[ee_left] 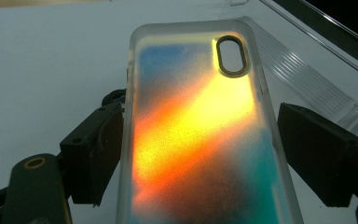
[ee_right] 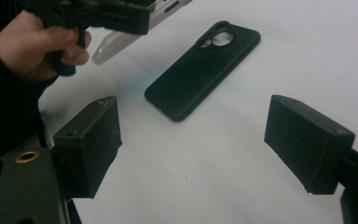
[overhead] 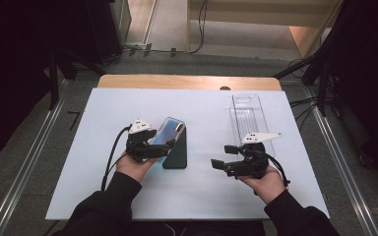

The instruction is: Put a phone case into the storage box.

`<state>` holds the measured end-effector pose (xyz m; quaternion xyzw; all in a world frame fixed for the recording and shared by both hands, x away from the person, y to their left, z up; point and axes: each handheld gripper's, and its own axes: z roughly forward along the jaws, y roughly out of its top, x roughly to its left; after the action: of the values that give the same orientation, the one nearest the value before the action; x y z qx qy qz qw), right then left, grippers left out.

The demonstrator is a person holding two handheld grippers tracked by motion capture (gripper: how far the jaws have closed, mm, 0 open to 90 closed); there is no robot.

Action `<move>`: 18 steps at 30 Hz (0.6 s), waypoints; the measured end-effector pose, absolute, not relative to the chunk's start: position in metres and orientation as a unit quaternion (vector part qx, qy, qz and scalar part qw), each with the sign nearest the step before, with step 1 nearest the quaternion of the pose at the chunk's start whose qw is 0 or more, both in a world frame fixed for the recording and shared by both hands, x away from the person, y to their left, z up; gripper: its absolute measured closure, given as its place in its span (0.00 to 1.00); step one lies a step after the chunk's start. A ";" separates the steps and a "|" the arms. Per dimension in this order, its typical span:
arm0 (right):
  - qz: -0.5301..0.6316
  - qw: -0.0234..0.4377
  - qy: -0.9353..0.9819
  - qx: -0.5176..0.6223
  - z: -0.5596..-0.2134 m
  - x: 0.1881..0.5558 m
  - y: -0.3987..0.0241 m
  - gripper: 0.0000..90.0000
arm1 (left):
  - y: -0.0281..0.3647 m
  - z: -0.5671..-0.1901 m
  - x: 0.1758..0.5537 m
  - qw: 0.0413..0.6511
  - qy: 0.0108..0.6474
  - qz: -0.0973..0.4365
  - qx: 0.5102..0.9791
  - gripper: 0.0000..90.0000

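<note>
Iridescent case: glossy, translucent, rounded-rectangular, oval cutout.

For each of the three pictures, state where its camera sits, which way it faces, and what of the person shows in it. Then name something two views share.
High view: above the table, facing forward and down; both forearms, left gripper, right gripper.
Left gripper view: on that gripper, facing along its jaws, which flank the iridescent case.
Right gripper view: on that gripper, facing the black case; the left hand shows.
Shared: high and right gripper views show the black case.
</note>
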<state>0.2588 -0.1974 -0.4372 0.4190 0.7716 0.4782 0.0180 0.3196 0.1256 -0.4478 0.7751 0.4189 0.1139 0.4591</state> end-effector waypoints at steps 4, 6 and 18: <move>0.486 0.017 0.762 0.428 -0.434 0.265 -0.194 0.18 | 0.118 -0.451 0.311 0.473 0.407 0.130 0.771 0.19; 0.491 0.015 0.756 0.432 -0.433 0.267 -0.193 0.18 | 0.114 -0.452 0.308 0.478 0.399 0.148 0.769 0.19; 0.499 -0.010 0.738 0.453 -0.427 0.288 -0.183 0.18 | 0.103 -0.456 0.289 0.524 0.384 0.188 0.736 0.19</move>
<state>0.2877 -0.1830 -0.4269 0.4534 0.7383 0.4993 -0.0099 0.2891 0.1028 -0.4559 0.7364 0.3842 0.1883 0.5240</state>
